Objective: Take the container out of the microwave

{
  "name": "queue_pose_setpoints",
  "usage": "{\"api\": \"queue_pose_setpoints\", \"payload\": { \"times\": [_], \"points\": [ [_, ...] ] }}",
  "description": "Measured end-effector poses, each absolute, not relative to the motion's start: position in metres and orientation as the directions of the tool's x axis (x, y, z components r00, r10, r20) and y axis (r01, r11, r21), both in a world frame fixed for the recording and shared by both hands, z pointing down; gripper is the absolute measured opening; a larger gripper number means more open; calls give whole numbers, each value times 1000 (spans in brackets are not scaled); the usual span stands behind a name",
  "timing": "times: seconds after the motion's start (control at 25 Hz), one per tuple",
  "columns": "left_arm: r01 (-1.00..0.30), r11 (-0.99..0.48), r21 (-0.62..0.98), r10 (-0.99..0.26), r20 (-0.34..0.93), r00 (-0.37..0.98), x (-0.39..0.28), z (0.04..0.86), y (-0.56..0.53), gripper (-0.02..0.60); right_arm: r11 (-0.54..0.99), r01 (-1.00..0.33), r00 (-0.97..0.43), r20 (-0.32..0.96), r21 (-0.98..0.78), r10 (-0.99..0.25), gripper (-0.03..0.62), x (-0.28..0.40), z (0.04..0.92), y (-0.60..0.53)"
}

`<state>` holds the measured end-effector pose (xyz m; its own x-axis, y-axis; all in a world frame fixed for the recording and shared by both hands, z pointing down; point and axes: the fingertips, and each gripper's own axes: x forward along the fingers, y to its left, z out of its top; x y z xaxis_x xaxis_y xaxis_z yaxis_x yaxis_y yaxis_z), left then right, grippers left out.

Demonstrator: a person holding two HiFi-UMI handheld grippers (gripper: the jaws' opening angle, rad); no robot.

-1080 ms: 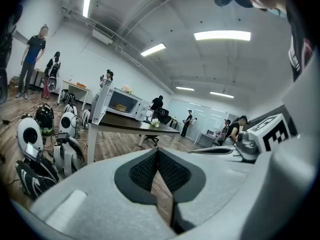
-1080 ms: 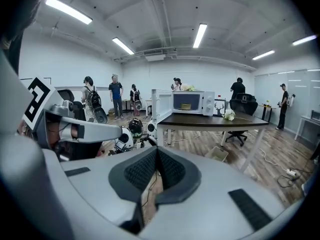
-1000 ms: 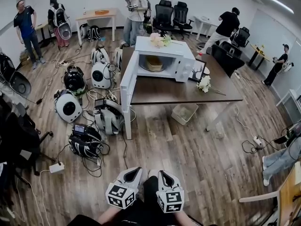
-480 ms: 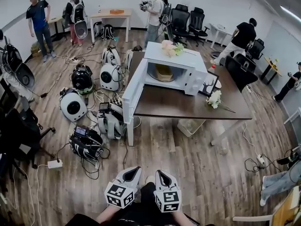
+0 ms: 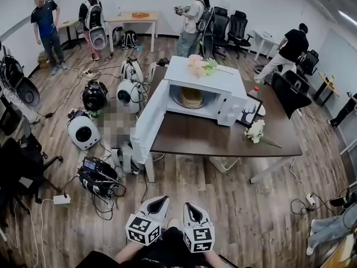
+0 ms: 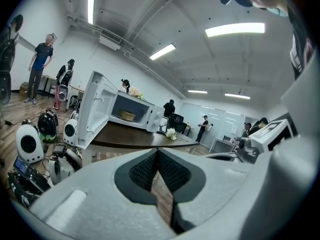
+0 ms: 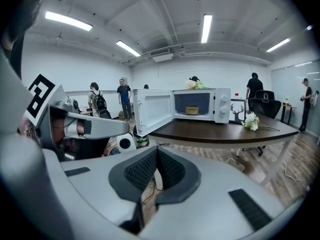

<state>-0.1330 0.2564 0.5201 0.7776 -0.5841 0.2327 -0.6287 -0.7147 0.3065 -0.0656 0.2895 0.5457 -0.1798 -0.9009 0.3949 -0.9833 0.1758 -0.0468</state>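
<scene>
In the microwave (image 5: 205, 78), one container (image 5: 191, 97)

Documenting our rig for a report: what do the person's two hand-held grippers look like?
The left hand-held gripper and right hand-held gripper match: smooth light-grey shells tapering to the tips, dark textured pads inside, and a cube with black-and-white square markers on each.

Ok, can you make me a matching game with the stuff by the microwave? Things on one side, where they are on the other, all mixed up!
Things:
1. container
2. pink flowers
3. white flowers
4. microwave door

Places or states:
A. swung open
B. on the table
C. inside the microwave
D. on top of the microwave

Pairs: 1-C, 2-D, 3-B, 4-A.
</scene>
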Motion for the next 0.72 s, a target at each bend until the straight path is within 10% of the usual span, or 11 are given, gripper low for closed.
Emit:
{"api": "queue_pose_setpoints", "payload": {
  "times": [0.72],
  "points": [
    [-691, -663, 288, -646, 248, 722, -59, 525, 200, 9, 238, -969, -242, 395, -61, -886, 8, 17, 556, 227]
  ]
}}
